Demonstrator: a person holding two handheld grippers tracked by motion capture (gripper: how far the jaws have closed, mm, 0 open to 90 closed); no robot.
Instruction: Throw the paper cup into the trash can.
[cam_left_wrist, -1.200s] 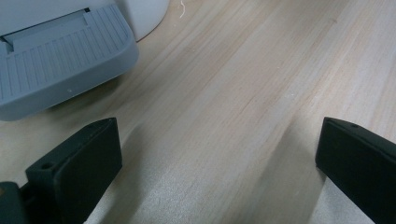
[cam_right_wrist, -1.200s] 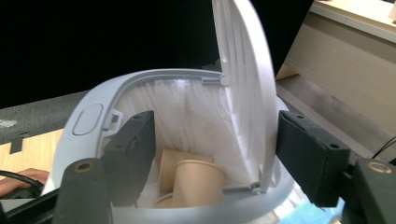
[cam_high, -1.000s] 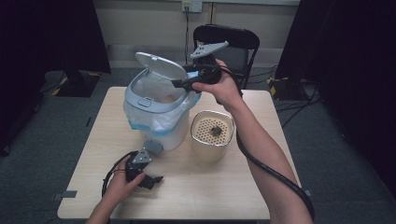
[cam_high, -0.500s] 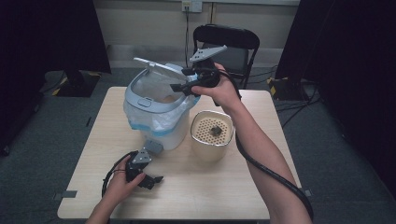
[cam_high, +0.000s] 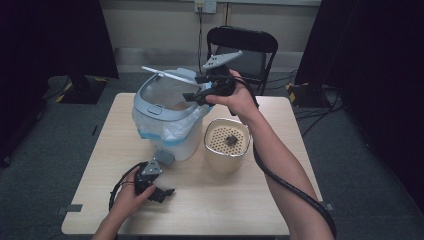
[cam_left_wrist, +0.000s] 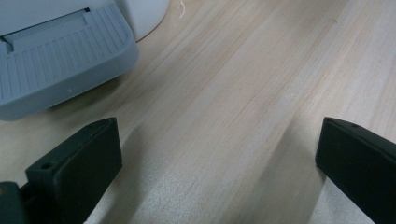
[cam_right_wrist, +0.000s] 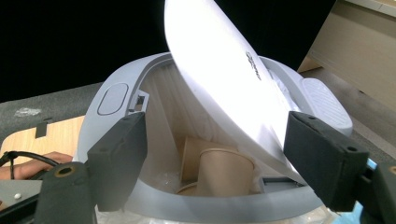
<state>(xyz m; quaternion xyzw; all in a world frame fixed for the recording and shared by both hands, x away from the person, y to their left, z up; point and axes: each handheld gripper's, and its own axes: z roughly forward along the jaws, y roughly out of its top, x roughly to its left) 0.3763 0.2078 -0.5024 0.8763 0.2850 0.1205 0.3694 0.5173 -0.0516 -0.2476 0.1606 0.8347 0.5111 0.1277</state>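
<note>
The right gripper's fingers, blocky black pads with a matte finish, are standing apart with nothing pressed between them, and they have just been opening wider; they are hovering over the near rim of the bin, a rounded white plastic tub with a smooth grey collar and a thin translucent bag bunched under it. Its glossy white lid is tilting up at a slant just past the fingers, partly covering the mouth, and below it paper cups, plain brown and cylindrical, are lying inside. The left gripper's fingers are likewise standing wide apart over bare pale wood grain, close to the bin's ribbed grey foot pedal. The bin is sitting towards the bench's far left part, and just beside it on the right is standing a cream, rounded container with a perforated top and a small dark clump on it. A black folding chair is standing beyond the far edge. The right hand is reaching up and forward with the forearm stretched from the near right corner, a black cable trailing under it; the left hand is resting low near the front left edge.
</note>
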